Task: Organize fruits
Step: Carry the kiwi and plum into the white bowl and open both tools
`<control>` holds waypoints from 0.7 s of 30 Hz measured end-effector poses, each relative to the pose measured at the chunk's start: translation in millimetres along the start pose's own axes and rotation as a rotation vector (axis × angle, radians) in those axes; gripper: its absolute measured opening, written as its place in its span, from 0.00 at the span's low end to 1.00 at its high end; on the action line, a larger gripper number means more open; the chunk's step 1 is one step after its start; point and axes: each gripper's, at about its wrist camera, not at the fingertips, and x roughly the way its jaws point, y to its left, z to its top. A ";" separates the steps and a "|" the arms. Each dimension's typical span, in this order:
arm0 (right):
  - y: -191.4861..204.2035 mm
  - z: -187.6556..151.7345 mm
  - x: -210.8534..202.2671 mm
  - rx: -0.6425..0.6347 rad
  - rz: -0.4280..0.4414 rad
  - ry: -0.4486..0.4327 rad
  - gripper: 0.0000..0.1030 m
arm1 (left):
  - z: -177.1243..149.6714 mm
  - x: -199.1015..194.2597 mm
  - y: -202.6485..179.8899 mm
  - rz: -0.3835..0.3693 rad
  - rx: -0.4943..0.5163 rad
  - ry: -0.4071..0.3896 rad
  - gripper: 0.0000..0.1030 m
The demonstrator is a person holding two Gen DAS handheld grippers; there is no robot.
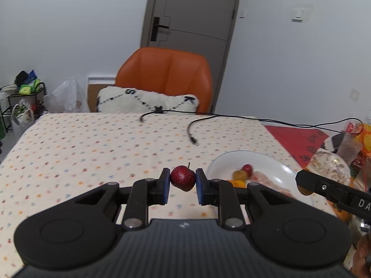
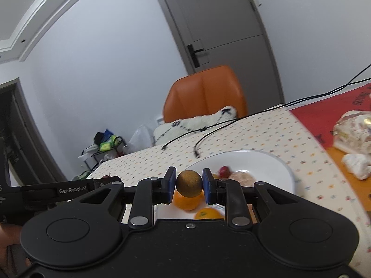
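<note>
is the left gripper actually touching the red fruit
Touching. The left wrist view shows the red fruit pinched between both blue pads of the left gripper, with no gap on either side.

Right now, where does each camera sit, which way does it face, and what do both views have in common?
Left wrist: sits on the left gripper, faces across the table to the chair; its jaws grip a red fruit; the right gripper enters at right.
Right wrist: sits on the right gripper, tilted, faces the plate and chair; its jaws grip a brown fruit; the left gripper enters at left.
Shared: plate, chair, door, cables.
</note>
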 end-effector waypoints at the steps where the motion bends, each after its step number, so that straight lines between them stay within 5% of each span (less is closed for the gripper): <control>1: -3.4 0.9 -1.2 0.004 -0.007 -0.004 0.22 | 0.8 1.2 -4.2 -0.009 0.003 -0.002 0.21; 21: -32.9 2.8 14.7 0.039 -0.057 0.013 0.22 | -3.6 38.0 -54.4 -0.126 0.049 0.079 0.22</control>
